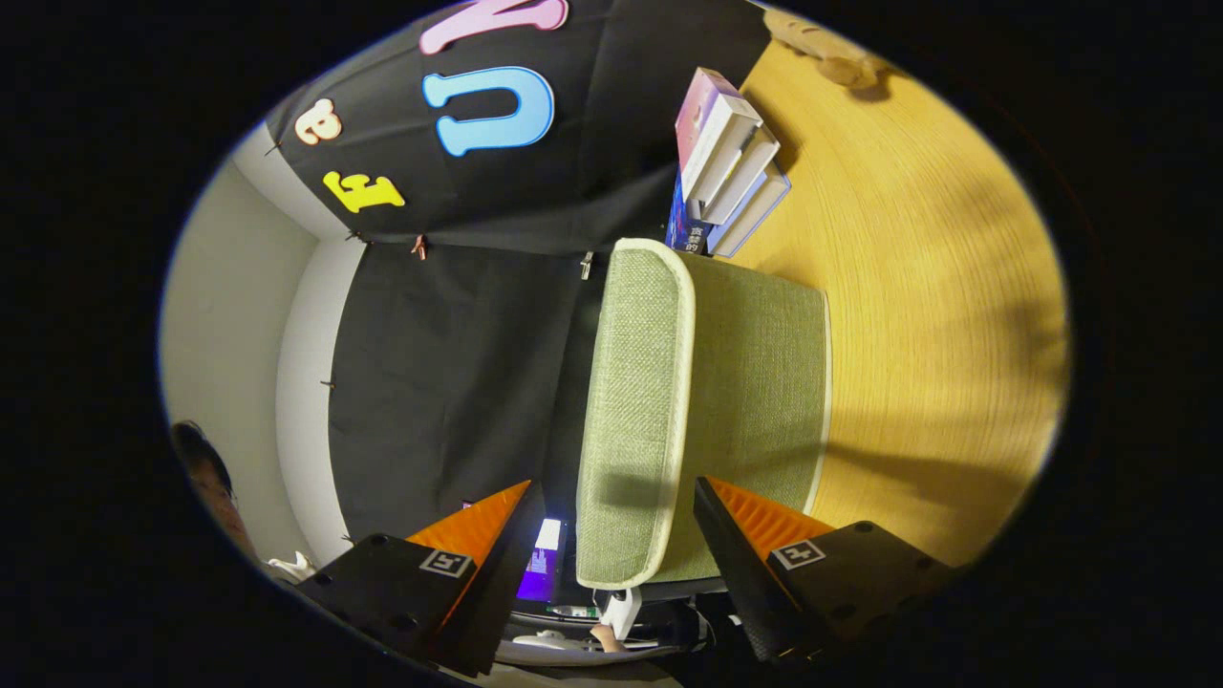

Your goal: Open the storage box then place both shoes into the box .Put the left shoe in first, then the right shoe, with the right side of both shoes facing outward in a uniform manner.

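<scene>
Claw point(611, 535): its two fingers stand apart, one on each side of the near end of the box lid; neither finger can be seen pressing on the fabric, and a gap shows on the left side.
Box point(755, 382): a green fabric storage box with pale piping, standing on the counter just ahead of the fingers; the view is rolled, so the box looks turned on its side.
Lid point(631, 411): the green woven panel edged in cream trim, lying flush against the box body; its near rounded corner sits between the fingertips.
Left finger point(497, 535): beside the lid's outer face, apart from it, with dark cloth and a lit screen showing in the gap.
Right finger point(736, 535): lies over the box's side wall, close to the lid edge; contact cannot be told.
Counter point(936, 287): a yellow wood-grain surface carrying the box, with soft shadows falling across it.
Books point(731, 167): a small stack just beyond the far end of the box, against the booth wall.
Toy point(826, 53): a tan thing far off on the counter, too blurred to name further.
Person point(215, 487): part of a head near the pale wall, beyond the left finger.
</scene>
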`<act>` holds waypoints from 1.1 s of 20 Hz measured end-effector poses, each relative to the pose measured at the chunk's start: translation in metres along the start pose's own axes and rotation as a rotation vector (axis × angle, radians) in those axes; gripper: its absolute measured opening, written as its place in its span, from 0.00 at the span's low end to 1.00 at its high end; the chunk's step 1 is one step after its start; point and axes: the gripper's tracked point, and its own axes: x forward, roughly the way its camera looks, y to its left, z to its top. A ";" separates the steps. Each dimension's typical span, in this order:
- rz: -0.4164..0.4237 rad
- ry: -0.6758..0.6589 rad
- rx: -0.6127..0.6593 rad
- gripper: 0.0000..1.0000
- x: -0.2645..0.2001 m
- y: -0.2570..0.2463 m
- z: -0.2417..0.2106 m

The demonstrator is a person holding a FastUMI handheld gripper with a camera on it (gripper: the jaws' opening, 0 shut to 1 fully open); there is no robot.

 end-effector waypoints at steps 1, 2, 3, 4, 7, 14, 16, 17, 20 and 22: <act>-0.002 -0.001 0.015 0.96 0.003 -0.005 0.001; 0.005 -0.003 0.028 0.96 0.005 -0.009 0.000; 0.018 -0.005 0.043 0.95 0.007 -0.010 0.000; 0.037 -0.008 0.057 0.95 0.007 -0.009 0.002; 0.105 -0.027 0.093 0.95 0.012 -0.004 0.009; 0.156 -0.039 0.097 0.94 0.014 0.000 0.013; 0.152 -0.034 0.101 0.78 0.016 -0.001 0.013; 0.150 -0.032 0.103 0.75 0.016 -0.001 0.012; 0.129 -0.019 0.116 0.40 0.006 -0.009 0.013; 0.135 -0.027 0.073 0.15 0.011 -0.003 0.012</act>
